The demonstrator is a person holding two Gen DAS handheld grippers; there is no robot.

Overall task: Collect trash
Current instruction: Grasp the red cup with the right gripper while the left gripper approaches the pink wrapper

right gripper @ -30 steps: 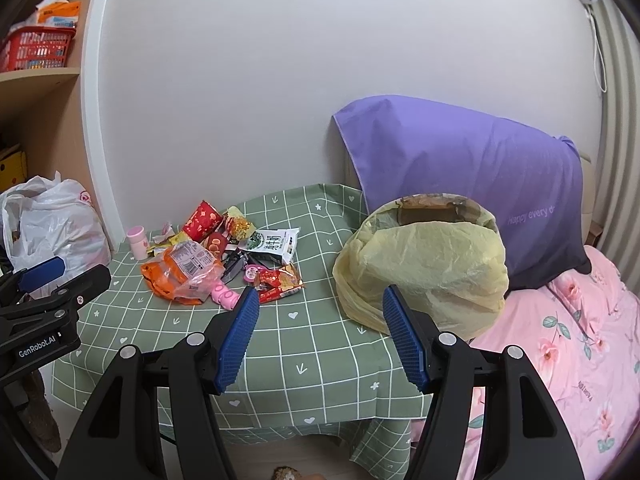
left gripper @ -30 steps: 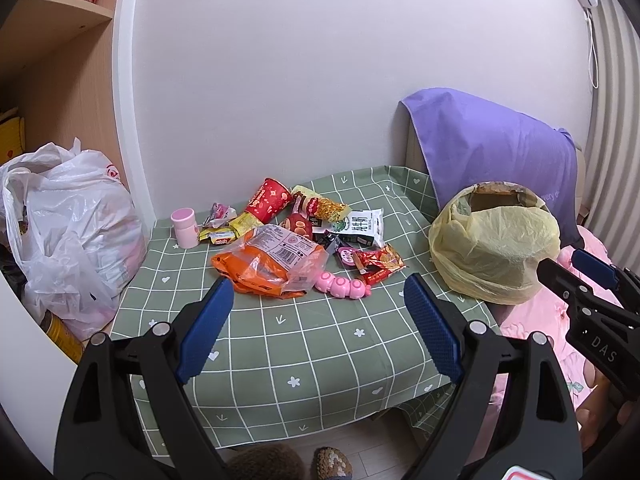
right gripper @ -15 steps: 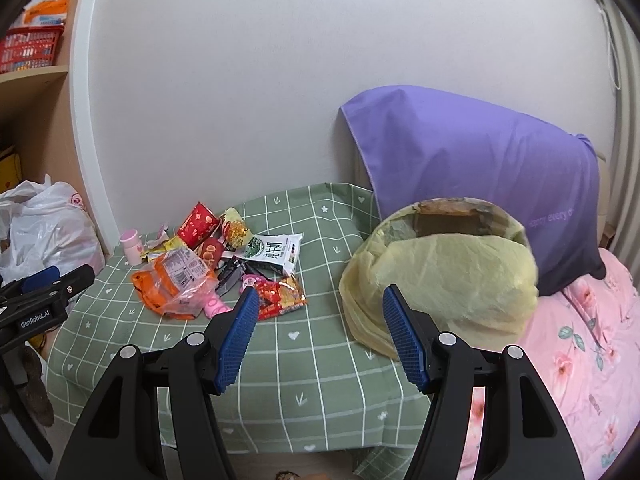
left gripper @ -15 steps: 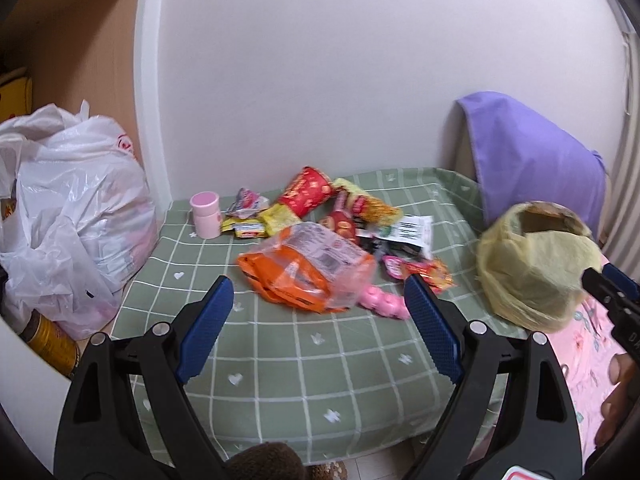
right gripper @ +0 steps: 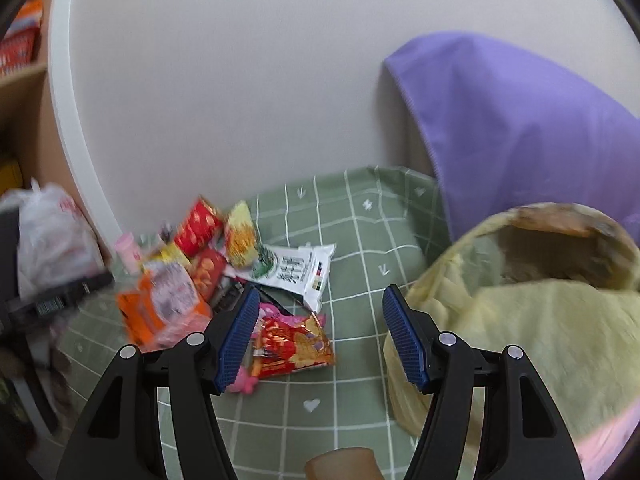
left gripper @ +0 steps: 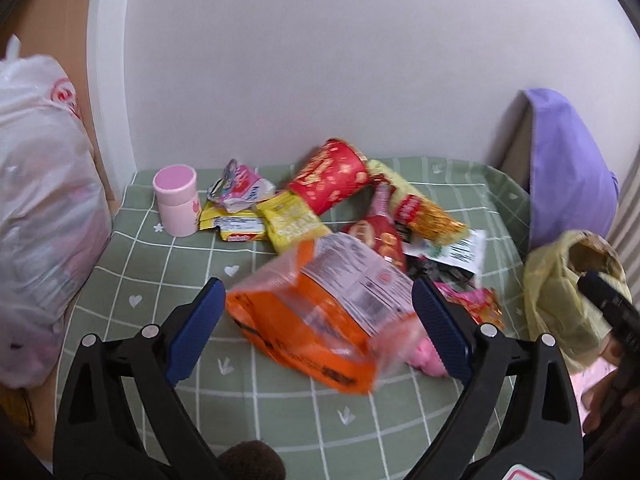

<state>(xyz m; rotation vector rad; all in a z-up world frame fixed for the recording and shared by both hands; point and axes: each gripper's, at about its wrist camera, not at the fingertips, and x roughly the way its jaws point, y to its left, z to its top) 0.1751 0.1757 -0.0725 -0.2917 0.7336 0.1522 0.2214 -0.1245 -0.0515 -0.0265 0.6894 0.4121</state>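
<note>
Approach phase of trash collection. Left gripper [left gripper: 316,316], fingers spread wide and empty, has closed in on the wrapper pile over the last second, so the orange snack bag [left gripper: 320,312] now lies between its fingers: a first pick looks imminent. Bag rests on the green checked tablecloth [left gripper: 168,280], long axis running from 10 to 4 o'clock. Right gripper [right gripper: 316,336], likewise apart and empty, hovers beside the yellow-lined bin [right gripper: 520,320] at 3 o'clock.
</note>
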